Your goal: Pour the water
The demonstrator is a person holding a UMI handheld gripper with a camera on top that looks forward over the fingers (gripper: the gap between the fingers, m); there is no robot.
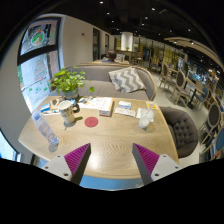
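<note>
Wooden tabletop (105, 140) ahead, lounge w/ sofa (115, 76) beyond. My tool (110, 160) spread wide, holding nothing. Water bottle (45, 128) lies ahead-left of fingers, cup (67, 108) further on by plant (68, 80). Risk: bottle on its side could roll when I grab.

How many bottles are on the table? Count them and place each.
1: a clear bottle lying on the wooden table, ahead of the open hand-held gripper. The plant may hide others.
</note>
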